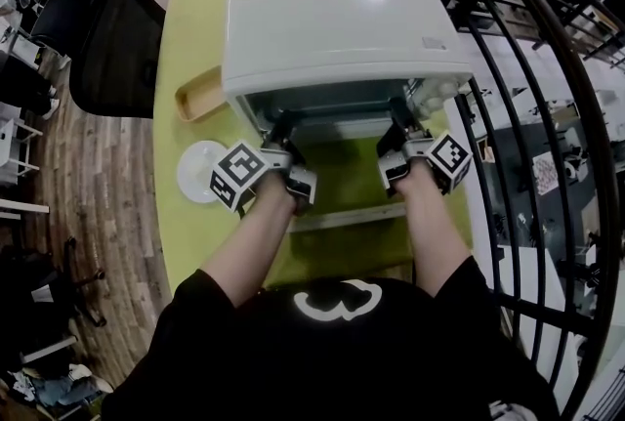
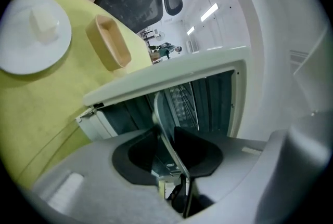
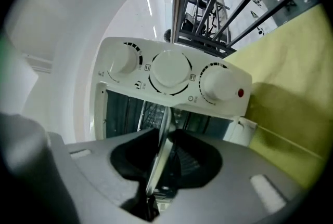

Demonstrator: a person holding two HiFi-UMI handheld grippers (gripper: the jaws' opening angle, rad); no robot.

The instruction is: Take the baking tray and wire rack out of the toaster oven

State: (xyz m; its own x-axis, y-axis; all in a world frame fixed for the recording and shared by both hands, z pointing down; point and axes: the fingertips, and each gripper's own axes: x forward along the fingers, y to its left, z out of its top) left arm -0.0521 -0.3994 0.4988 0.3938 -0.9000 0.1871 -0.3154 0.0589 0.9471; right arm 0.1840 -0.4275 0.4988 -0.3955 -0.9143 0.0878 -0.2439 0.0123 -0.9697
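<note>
Early stage. Left gripper (image 1: 281,141) and right gripper (image 1: 402,134) are both clenched on the baking tray (image 2: 165,134) front rim, at the open toaster oven (image 1: 337,19) mouth, 12 o'clock from the person. Tray not out yet; wire rack (image 2: 183,101) (inside, behind it) untouched. Both remain to remove.

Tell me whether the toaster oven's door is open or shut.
Open: the door lies folded down, and both gripper views look into the toaster oven.
</note>
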